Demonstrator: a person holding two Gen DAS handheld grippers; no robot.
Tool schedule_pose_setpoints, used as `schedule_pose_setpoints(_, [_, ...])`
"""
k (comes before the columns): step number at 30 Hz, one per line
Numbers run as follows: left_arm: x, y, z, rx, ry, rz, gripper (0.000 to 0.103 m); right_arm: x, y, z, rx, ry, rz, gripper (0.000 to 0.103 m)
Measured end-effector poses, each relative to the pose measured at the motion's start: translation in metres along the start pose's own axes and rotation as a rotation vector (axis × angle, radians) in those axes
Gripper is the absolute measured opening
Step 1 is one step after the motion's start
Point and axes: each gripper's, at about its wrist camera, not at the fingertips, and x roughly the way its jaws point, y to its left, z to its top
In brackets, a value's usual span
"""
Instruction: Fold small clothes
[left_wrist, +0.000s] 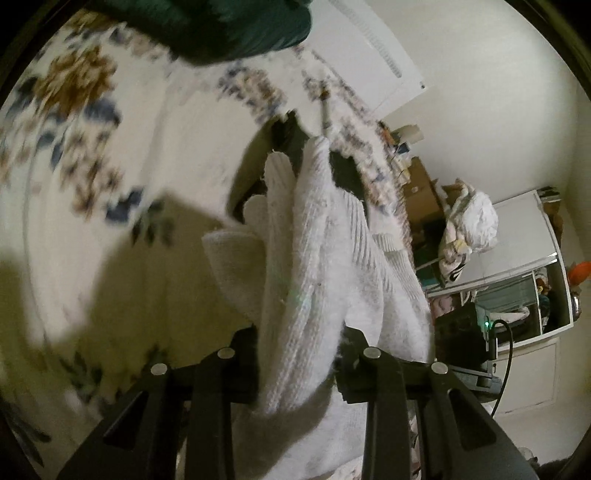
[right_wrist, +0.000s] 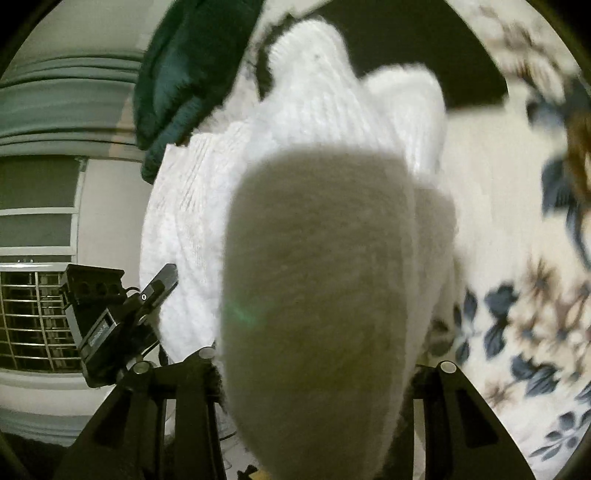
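A white knitted garment (left_wrist: 317, 258) hangs bunched between both grippers above a floral bedspread (left_wrist: 74, 147). My left gripper (left_wrist: 299, 354) is shut on its fabric, which spills over the jaws. In the right wrist view the same white knit (right_wrist: 314, 147) fills the middle, its near fold in shadow. My right gripper (right_wrist: 314, 373) is shut on it, with its fingertips hidden under the cloth. The left gripper's body (right_wrist: 110, 317) shows at the left of the right wrist view, against the cloth's edge. A dark green garment (left_wrist: 240, 26) lies on the bed beyond; it also shows in the right wrist view (right_wrist: 184, 66).
The floral bedspread (right_wrist: 517, 258) spreads under the cloth. A dark item (left_wrist: 291, 140) lies on the bed behind the white knit. White cabinets with a bundle of laundry (left_wrist: 469, 225) stand at the right. A window with a grille (right_wrist: 33, 317) is at the left.
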Motion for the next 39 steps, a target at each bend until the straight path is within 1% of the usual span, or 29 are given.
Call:
schedule_pose_setpoints(2, [0.002, -0.018, 0.021, 0.019, -0.015, -0.007, 0.027, -0.014, 0.011, 0.015, -0.018, -0.025, -0.002, 0.044])
schedule_pose_setpoints(4, [0.006, -0.038, 0.048, 0.044, -0.032, -0.008, 0.027, -0.032, 0.026, 0.039, -0.035, -0.057, -0.003, 0.044])
schedule_pose_setpoints(6, [0.012, -0.054, 0.071, 0.079, -0.05, 0.014, 0.028, -0.05, 0.042, 0.062, -0.056, -0.092, 0.0, 0.044])
schedule_pose_setpoints(7, [0.018, -0.066, 0.088, 0.109, -0.063, 0.03, 0.028, -0.059, 0.048, 0.077, -0.065, -0.11, 0.004, 0.044])
schedule_pose_setpoints(9, [0.028, -0.08, 0.109, 0.146, -0.075, 0.048, 0.028, -0.073, 0.059, 0.107, -0.077, -0.14, 0.007, 0.044])
schedule_pose_setpoints(11, [0.044, -0.089, 0.133, 0.169, -0.085, 0.06, 0.028, -0.082, 0.061, 0.135, -0.079, -0.162, 0.008, 0.044])
schedule_pose_setpoints(14, [0.074, -0.093, 0.159, 0.195, -0.081, 0.086, 0.028, -0.086, 0.059, 0.179, -0.072, -0.177, 0.003, 0.044])
schedule_pose_setpoints(17, [0.108, -0.082, 0.175, 0.197, -0.053, 0.118, 0.028, -0.076, 0.043, 0.217, -0.054, -0.16, -0.01, 0.044])
schedule_pose_setpoints(21, [0.153, -0.059, 0.18, 0.191, 0.021, 0.205, 0.03, -0.048, 0.018, 0.259, -0.025, -0.107, -0.042, 0.044])
schedule_pose_setpoints(23, [0.174, -0.048, 0.177, 0.196, 0.067, 0.258, 0.031, -0.033, 0.001, 0.268, -0.014, -0.07, -0.065, 0.044])
schedule_pose_setpoints(24, [0.18, -0.045, 0.176, 0.203, 0.076, 0.277, 0.034, -0.027, -0.005, 0.271, -0.012, -0.052, -0.079, 0.044])
schedule_pose_setpoints(26, [0.183, -0.044, 0.171, 0.218, 0.066, 0.308, 0.039, -0.016, -0.015, 0.276, -0.012, -0.026, -0.1, 0.046])
schedule_pose_setpoints(27, [0.182, -0.045, 0.17, 0.225, 0.058, 0.325, 0.045, -0.012, -0.019, 0.278, -0.009, -0.018, -0.108, 0.049])
schedule_pose_setpoints(28, [0.18, -0.048, 0.168, 0.237, 0.049, 0.353, 0.047, -0.012, -0.02, 0.278, -0.014, -0.016, -0.12, 0.051])
schedule_pose_setpoints(29, [0.177, -0.051, 0.167, 0.252, 0.036, 0.374, 0.048, -0.011, -0.02, 0.278, -0.024, -0.012, -0.139, 0.057])
schedule_pose_setpoints(30, [0.175, -0.055, 0.166, 0.272, 0.019, 0.408, 0.054, -0.011, -0.018, 0.276, -0.037, -0.008, -0.179, 0.063])
schedule_pose_setpoints(31, [0.172, -0.061, 0.163, 0.304, -0.005, 0.469, 0.058, -0.014, -0.014, 0.274, -0.042, -0.013, -0.225, 0.063])
schedule_pose_setpoints(32, [0.171, -0.064, 0.163, 0.324, -0.02, 0.509, 0.059, -0.018, -0.01, 0.271, -0.047, -0.025, -0.264, 0.069])
schedule_pose_setpoints(33, [0.169, -0.067, 0.161, 0.342, -0.034, 0.548, 0.067, -0.022, -0.006, 0.268, -0.061, -0.044, -0.315, 0.076])
schedule_pose_setpoints(34, [0.167, -0.072, 0.157, 0.365, -0.048, 0.601, 0.083, -0.029, 0.002, 0.263, -0.082, -0.08, -0.391, 0.079])
schedule_pose_setpoints(35, [0.168, -0.072, 0.157, 0.371, -0.051, 0.629, 0.089, -0.035, 0.009, 0.259, -0.095, -0.105, -0.459, 0.087])
schedule_pose_setpoints(36, [0.168, -0.074, 0.155, 0.375, -0.055, 0.646, 0.094, -0.041, 0.018, 0.252, -0.109, -0.143, -0.579, 0.096])
schedule_pose_setpoints(37, [0.165, -0.078, 0.149, 0.384, -0.062, 0.666, 0.094, -0.045, 0.024, 0.246, -0.118, -0.171, -0.656, 0.101])
schedule_pose_setpoints(38, [0.164, -0.08, 0.146, 0.391, -0.068, 0.679, 0.095, -0.049, 0.03, 0.24, -0.127, -0.193, -0.705, 0.103])
schedule_pose_setpoints(39, [0.162, -0.084, 0.142, 0.4, -0.076, 0.7, 0.1, -0.052, 0.034, 0.233, -0.132, -0.216, -0.775, 0.103])
